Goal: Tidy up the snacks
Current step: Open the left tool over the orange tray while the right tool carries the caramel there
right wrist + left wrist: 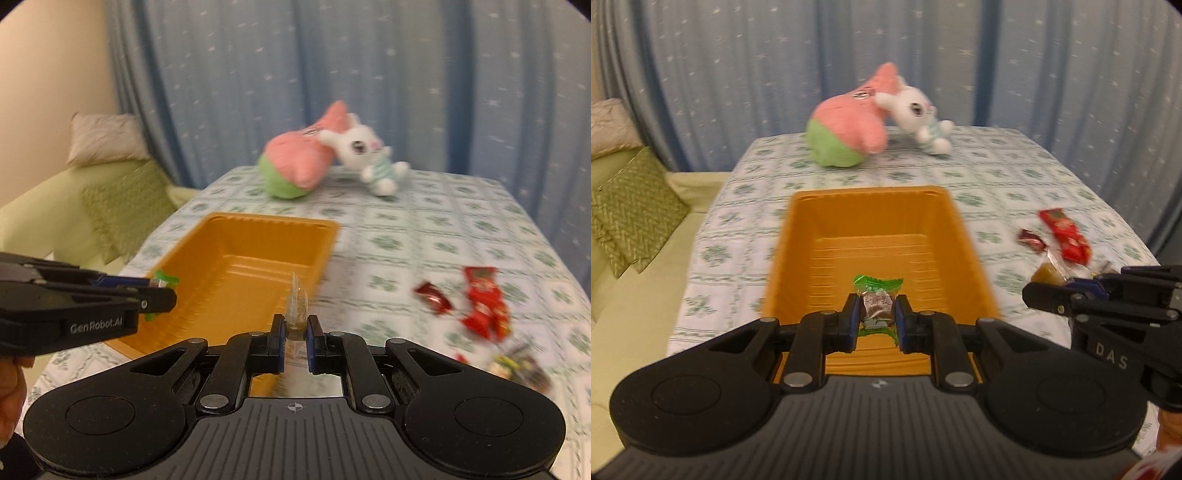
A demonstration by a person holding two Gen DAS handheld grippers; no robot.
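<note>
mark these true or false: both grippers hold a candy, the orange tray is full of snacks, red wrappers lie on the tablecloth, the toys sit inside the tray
1. Both grippers hold a candy: true. The left gripper is shut on a green-wrapped candy, the right gripper on a clear-wrapped candy.
2. The orange tray is full: false. Its floor looks bare.
3. Red wrappers lie on the tablecloth: true.
4. The plush toys sit inside the tray: false. They lie behind it, on the cloth.

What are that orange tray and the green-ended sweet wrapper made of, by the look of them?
The orange tray looks like thin moulded plastic: one smooth piece with rounded corners and ribs pressed into its floor. The green-ended sweet wrapper seems to be clear plastic film, since the brown sweet shows through it and its ends are crimped in zigzags.
</note>
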